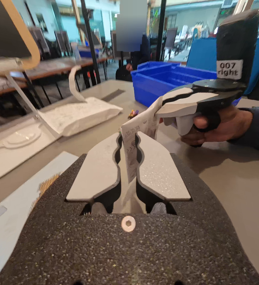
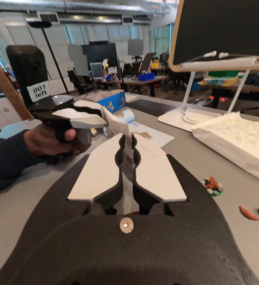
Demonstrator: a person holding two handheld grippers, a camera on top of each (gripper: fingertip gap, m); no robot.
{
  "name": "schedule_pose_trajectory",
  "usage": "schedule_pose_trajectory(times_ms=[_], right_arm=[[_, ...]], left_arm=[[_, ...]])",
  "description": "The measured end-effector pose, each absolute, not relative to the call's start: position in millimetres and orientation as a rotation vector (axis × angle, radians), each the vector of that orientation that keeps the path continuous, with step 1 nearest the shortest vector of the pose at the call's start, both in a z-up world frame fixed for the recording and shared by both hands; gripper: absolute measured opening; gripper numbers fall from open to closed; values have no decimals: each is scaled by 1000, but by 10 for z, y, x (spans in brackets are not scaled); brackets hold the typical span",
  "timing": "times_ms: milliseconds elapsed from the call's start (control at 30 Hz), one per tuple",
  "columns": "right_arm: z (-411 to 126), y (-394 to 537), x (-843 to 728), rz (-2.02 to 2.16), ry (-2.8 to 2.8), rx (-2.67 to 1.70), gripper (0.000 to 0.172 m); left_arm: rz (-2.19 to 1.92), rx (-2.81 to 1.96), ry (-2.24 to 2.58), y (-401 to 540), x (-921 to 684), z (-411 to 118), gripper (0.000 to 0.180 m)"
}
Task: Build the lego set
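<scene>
we see both grippers' jaws pinching 1 small white paper packet point(image 1: 138, 125), unopened, above the grey worktop point(image 2: 195, 154).

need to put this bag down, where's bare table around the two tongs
Bare grey table lies between the right tongs and the small green-based toy campfire, and beside the blue plastic bin. The large white paper bag and pale blue booklet crowd the rest.
</scene>
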State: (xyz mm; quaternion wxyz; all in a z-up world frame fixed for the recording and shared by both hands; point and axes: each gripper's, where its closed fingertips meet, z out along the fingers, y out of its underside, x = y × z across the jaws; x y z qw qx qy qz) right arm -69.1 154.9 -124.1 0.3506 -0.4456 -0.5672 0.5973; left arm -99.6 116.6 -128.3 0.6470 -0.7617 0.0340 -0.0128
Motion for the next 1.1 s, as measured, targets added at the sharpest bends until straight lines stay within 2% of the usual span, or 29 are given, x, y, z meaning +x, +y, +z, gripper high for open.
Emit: schedule_pose_trajectory(times_ms=[67,100,133,233,300,467,767,1100], right_arm=[[-1453,1592,-762,1503,-1530,-1281,17],[-1513,1612,-786,1510,-1525,-1325,25],[-1538,1609,-794,1529,-1522,-1343,25],[-1550,1606,-791,1498,-1544,-1340,23],[-1518,1591,-774,1500,-1545,-1310,9],[-1452,1537,-734,1506,-1563,-1235,1],[-1441,1491,-707,1593,-1585,-1224,0],[-1491,1545,-730,1511,-1582,-1240,1]], left_arm=[[-72,-1822,39,1192,-1038,-1459,25],[-71,-1817,32,1200,-1051,-1479,24],[-79,-1806,36,1202,-1040,-1476,24],[-95,-1827,46,1192,-1020,-1485,21],[-84,-1805,48,1181,-1031,-1448,13],[-102,-1785,93,1152,-969,-1389,1],[-177,-1728,110,1127,-936,-1339,1],[-183,-1790,112,1148,-908,-1424,1]])
